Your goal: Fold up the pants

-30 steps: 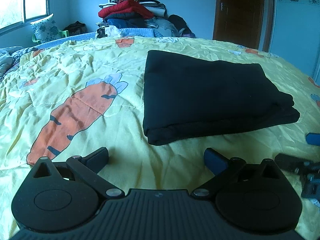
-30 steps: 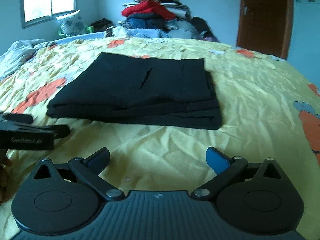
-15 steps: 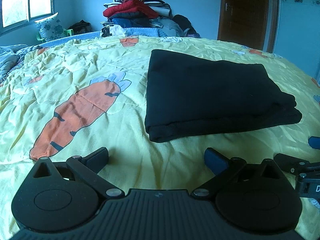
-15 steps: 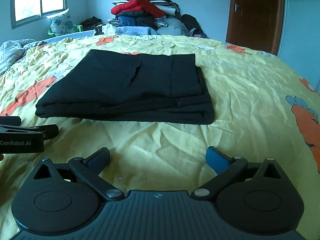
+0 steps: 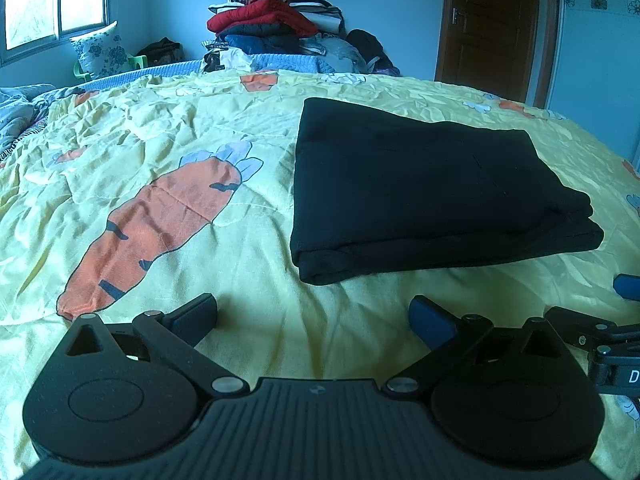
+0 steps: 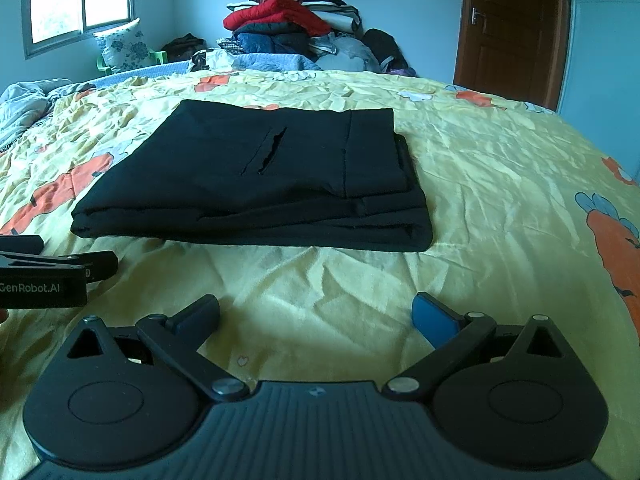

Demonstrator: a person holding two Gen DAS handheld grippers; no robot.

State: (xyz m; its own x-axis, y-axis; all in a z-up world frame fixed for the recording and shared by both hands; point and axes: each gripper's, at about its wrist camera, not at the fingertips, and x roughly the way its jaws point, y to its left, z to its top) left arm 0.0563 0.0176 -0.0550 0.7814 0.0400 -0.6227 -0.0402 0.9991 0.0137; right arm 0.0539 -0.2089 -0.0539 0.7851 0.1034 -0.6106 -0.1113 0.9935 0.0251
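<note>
The black pants lie folded into a flat rectangle on the yellow carrot-print bedspread; they also show in the right wrist view, with a pocket slit on top. My left gripper is open and empty, just short of the fold's near edge. My right gripper is open and empty, also short of the near edge. Each gripper shows at the edge of the other's view: the right gripper and the left gripper.
A tall pile of clothes stands past the far edge of the bed. A floral pillow sits under the window at the left. A brown door is at the back right. Crumpled bedding lies at the left.
Both grippers have drawn back a little and risen, so the pants sit slightly farther away. The pants have not moved. Both jaws stay open.
</note>
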